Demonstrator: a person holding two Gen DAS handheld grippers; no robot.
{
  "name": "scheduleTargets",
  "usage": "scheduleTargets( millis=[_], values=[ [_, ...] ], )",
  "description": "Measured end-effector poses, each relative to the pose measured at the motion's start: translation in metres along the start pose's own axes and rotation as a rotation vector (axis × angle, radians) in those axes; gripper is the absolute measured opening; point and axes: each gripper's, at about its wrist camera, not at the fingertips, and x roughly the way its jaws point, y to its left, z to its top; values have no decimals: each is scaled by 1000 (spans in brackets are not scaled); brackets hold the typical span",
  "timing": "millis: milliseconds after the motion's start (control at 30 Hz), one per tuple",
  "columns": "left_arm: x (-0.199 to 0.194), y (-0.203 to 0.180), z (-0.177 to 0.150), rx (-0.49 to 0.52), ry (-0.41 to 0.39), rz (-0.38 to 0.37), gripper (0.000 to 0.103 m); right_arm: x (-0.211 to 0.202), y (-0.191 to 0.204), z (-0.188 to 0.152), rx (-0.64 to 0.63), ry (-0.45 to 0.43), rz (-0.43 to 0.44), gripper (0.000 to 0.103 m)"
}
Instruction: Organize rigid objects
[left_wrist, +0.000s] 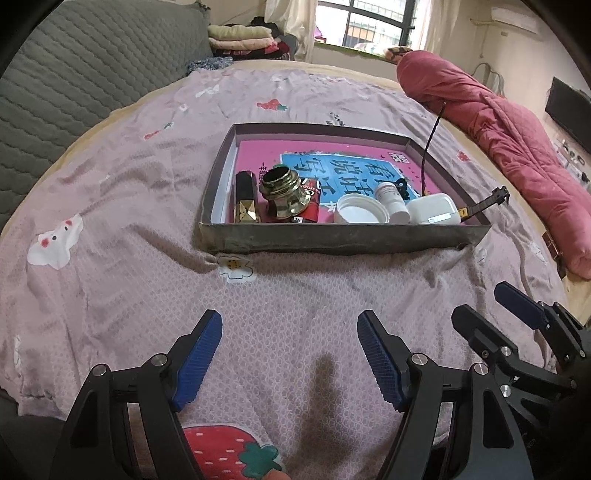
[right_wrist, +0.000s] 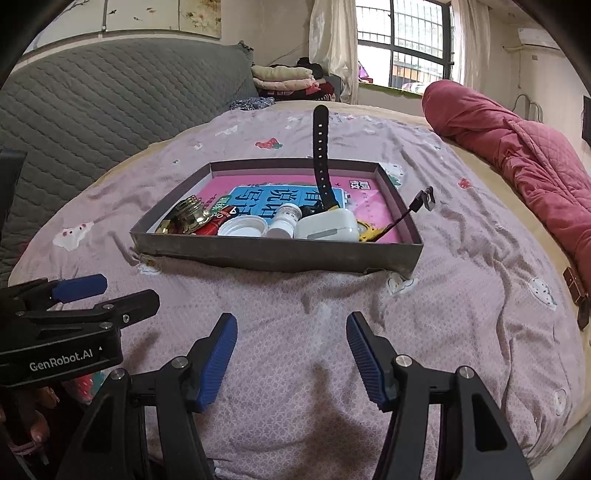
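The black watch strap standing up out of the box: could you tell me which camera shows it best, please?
The right wrist view: the watch strap shows its flat face and row of holes, rising above the box. In the left wrist view the same strap appears edge-on, only a thin dark line.

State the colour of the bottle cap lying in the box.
White; the bottle cap shows best in the left wrist view.
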Motion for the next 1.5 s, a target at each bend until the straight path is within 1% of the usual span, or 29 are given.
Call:
scheduleTargets(
  millis=[200,500,800,967,1500],
  values=[
    [2,-4,-1,18,-3,5,77,-1,-6,2,20,-13,-9,61],
    [4,-6,0,40,-33,17,77,3,-11,-1,37,-17,-24,61],
    [7,-5,1,36,-19,13,77,3,-8,-1,30,-14,-14,61],
    [7,-4,1,35,-21,14,77,5,-11,-1,50,-9,-5,61],
    [7,-3,0,31,-12,7,77,6,-10,-3,46,3,-4,61]
  ],
)
